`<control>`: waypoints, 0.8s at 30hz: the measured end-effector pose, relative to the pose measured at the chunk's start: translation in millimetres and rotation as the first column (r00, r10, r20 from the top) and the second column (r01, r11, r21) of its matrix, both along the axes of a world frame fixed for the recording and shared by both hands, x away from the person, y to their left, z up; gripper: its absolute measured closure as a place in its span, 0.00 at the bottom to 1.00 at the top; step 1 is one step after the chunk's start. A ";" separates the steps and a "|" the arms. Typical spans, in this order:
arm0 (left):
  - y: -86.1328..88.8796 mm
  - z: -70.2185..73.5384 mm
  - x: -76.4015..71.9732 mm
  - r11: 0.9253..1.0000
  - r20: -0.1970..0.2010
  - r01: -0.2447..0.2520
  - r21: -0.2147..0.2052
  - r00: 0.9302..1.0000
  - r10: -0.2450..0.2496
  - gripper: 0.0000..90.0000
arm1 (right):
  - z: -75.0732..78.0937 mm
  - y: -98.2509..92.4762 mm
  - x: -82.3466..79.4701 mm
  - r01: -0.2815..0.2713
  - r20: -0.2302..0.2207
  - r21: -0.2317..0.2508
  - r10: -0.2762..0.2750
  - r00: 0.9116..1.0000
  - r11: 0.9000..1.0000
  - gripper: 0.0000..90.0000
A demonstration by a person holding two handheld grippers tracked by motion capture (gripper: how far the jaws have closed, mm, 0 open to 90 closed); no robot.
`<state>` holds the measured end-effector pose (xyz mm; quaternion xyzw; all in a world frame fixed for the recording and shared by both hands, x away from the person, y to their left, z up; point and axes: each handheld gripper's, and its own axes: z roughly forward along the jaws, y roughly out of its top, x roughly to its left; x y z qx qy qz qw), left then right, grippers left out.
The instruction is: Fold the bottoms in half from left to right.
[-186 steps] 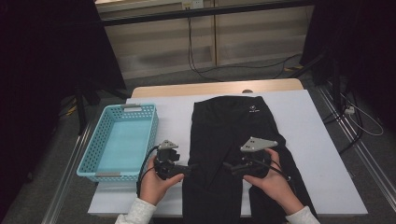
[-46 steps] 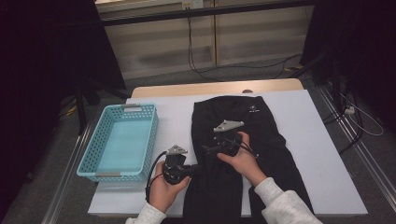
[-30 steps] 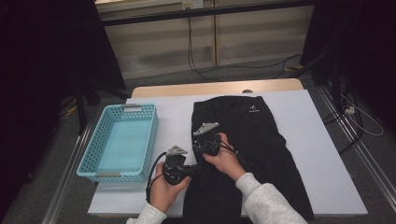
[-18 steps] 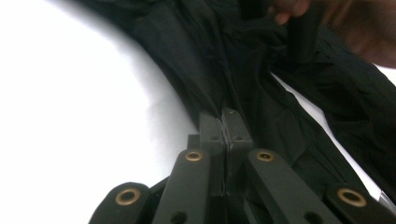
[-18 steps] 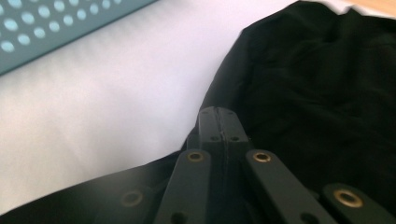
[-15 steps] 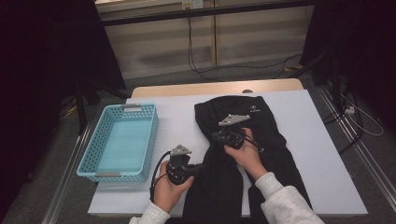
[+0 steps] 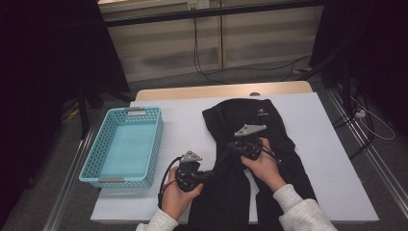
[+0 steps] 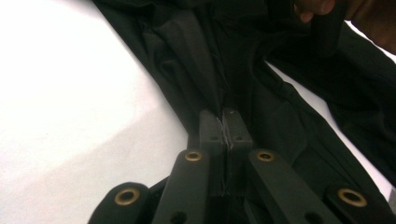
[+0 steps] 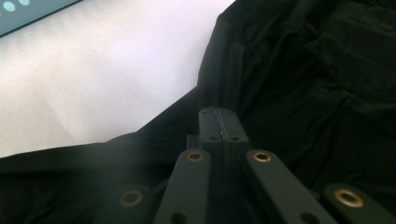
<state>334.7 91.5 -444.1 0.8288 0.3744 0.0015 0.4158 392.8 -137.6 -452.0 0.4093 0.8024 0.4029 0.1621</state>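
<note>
The black garment (image 7: 257,159) lay on the white table (image 7: 183,125), its upper part with a small white logo spread flat toward the far edge, its lower part bunched and drawn in toward the middle near the person's side. The left gripper (image 7: 199,177) was closed on a thin fold of the fabric at the garment's left edge, near the front of the table; in the left gripper view the jaws met with cloth pinched between them (image 8: 225,128). The right gripper (image 7: 243,148) was likewise closed on a fold of the garment, nearer its centre (image 9: 219,123). The blue basket (image 7: 103,166) stood to the left, apart from the garment, with nothing in it. By my judgement, folding was under way: one side had been gathered inward, but the garment was not yet a compact bundle, and its transfer to the basket remained to be done.
</note>
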 end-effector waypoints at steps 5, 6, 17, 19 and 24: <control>-2.4 -2.8 -0.1 1.000 -0.005 -0.003 0.000 1.000 0.003 0.99 | -1.7 12.6 9.6 -0.007 0.030 -0.022 0.008 1.000 1.000 0.82; -2.4 -2.8 -0.1 1.000 -0.005 -0.003 0.000 1.000 0.003 0.99 | -1.6 15.8 11.4 -0.003 0.034 -0.029 0.004 0.999 1.000 0.77; -0.6 -3.0 0.5 1.000 -0.004 -0.006 -0.007 1.000 0.006 0.99 | -4.8 60.2 40.0 -0.031 0.087 -0.119 0.041 0.995 0.992 0.53; -0.3 -2.3 0.2 1.000 -0.002 -0.009 -0.011 1.000 0.009 0.99 | -9.1 64.9 45.4 -0.020 0.067 -0.162 0.031 0.997 0.987 0.56; 1.0 -0.6 -0.4 1.000 0.002 -0.016 -0.018 1.000 0.016 0.99 | -14.5 61.5 51.6 0.017 0.033 -0.137 -0.013 0.999 0.990 0.92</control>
